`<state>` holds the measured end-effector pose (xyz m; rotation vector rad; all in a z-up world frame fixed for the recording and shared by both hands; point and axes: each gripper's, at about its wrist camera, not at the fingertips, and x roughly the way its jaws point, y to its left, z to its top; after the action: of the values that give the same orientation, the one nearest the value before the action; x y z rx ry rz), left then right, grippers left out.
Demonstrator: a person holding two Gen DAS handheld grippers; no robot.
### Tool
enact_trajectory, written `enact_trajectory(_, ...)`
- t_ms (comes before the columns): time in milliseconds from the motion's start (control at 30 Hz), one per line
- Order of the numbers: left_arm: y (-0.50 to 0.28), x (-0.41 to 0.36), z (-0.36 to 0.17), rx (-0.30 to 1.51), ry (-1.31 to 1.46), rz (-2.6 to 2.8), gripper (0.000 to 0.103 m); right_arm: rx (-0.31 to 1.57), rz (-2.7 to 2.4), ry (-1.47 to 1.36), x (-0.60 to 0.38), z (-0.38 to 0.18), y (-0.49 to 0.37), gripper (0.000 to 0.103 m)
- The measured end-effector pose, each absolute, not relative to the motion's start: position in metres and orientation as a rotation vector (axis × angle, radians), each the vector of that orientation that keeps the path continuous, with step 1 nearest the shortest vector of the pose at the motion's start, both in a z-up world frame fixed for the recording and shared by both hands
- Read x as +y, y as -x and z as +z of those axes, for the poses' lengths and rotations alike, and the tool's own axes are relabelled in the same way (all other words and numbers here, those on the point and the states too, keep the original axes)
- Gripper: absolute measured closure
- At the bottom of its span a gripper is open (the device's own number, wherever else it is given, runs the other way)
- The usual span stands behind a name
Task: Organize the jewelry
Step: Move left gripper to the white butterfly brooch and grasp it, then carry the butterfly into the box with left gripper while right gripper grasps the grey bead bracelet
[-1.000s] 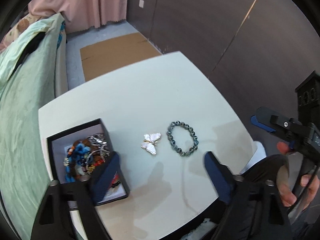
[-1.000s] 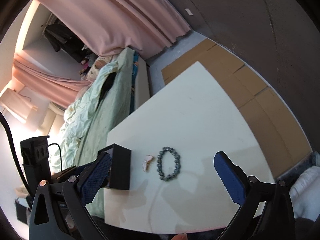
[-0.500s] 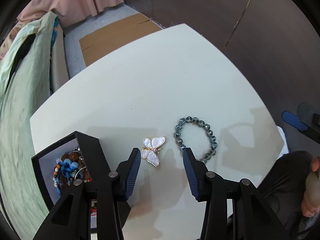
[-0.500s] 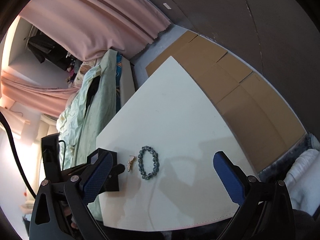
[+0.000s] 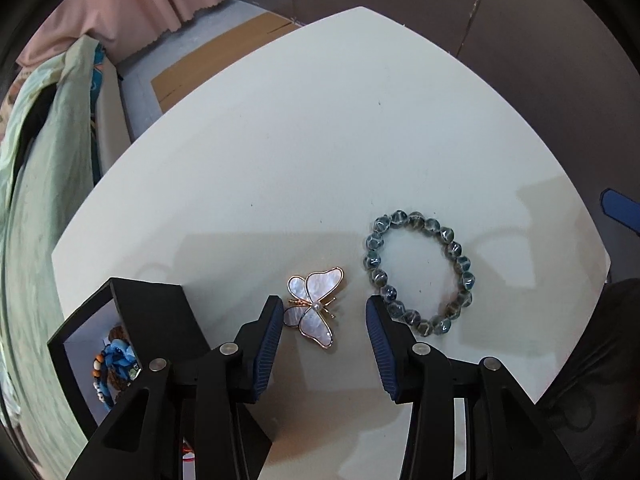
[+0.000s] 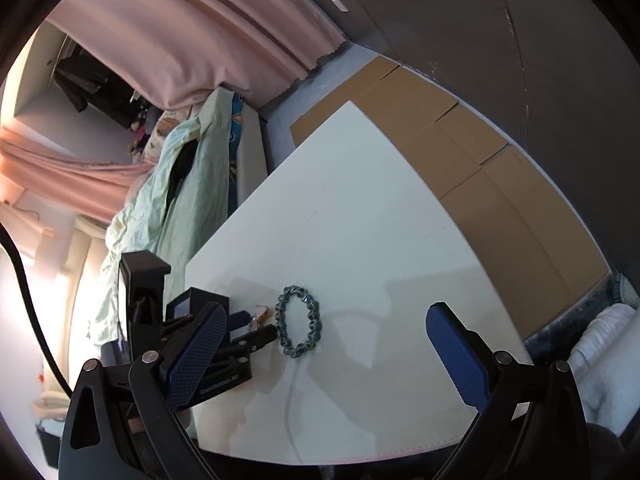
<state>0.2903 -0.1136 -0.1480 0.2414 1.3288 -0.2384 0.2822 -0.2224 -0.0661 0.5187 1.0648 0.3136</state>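
A mother-of-pearl butterfly brooch (image 5: 314,308) with a gold rim lies on the white table (image 5: 320,140). My left gripper (image 5: 322,304) points steeply down over it, a blue pad on each side. Neither pad presses on the brooch, so it is open. Just right of it lies a bracelet of blue-grey beads (image 5: 466,278), whose near beads touch the right finger. An open black box (image 5: 152,308) with several beaded pieces (image 5: 112,356) stands to the left. My right gripper (image 6: 326,310) hangs wide open and empty, back from the bracelet (image 6: 318,322) and the left gripper (image 6: 258,324).
A bed with a pale green cover (image 5: 36,168) runs along the table's left side. Flat cardboard (image 6: 480,160) lies on the floor beyond the table, before a dark wall and a pink curtain (image 6: 180,32). The person's dark-clothed leg (image 5: 600,360) is at the table's near right corner.
My left gripper has come down and forward over the brooch, and its jaws have narrowed from wide to a gap just wider than the brooch. The right gripper has barely shifted.
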Motion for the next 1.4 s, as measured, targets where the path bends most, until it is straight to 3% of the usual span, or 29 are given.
enact_trajectory(100, -0.291, -0.111, -0.148, 1.326, -0.216, -0.258, 0.063, 1.062, 0.319, -0.482, -0.213, -0.064, -0.282, 0.003)
enact_trajectory(167, -0.291, -0.109, -0.147, 1.315, -0.217, -0.259, 0.075, 1.073, 0.329, -0.464, -0.206, -0.066, -0.282, 0.004)
enact_trajectory(267, -0.291, -0.106, -0.145, 1.314, -0.21, -0.259, 0.078, 1.098, 0.34, -0.451, -0.201, -0.07, -0.285, 0.013)
enact_trajectory(333, -0.289, -0.108, -0.139, 1.294, -0.214, -0.271, 0.091, 1.112, 0.344, -0.447, -0.198, -0.073, -0.285, 0.015)
enact_trajectory(867, -0.274, -0.095, -0.098, 1.214, -0.136, -0.285, 0.091, 1.185, 0.359, -0.474, -0.193, -0.094, -0.292, 0.024)
enact_trajectory(1033, -0.269, -0.084, -0.081, 1.179, -0.108, -0.286, 0.091, 1.21, 0.357, -0.435, -0.181, -0.101, -0.298, 0.04)
enact_trajectory(1167, -0.264, -0.073, -0.067, 1.152, -0.096, -0.279, 0.091, 1.22, 0.322, -0.344, -0.17, -0.105, -0.302, 0.042)
enact_trajectory(1300, -0.259, -0.058, -0.054, 1.124, -0.075, -0.273, 0.091, 1.229, 0.281, -0.241, -0.158, -0.108, -0.307, 0.054)
enact_trajectory(1400, -0.255, -0.05, -0.048, 1.108, -0.072, -0.266, 0.091, 1.212, 0.246, -0.14, -0.147, -0.106, -0.306, 0.056)
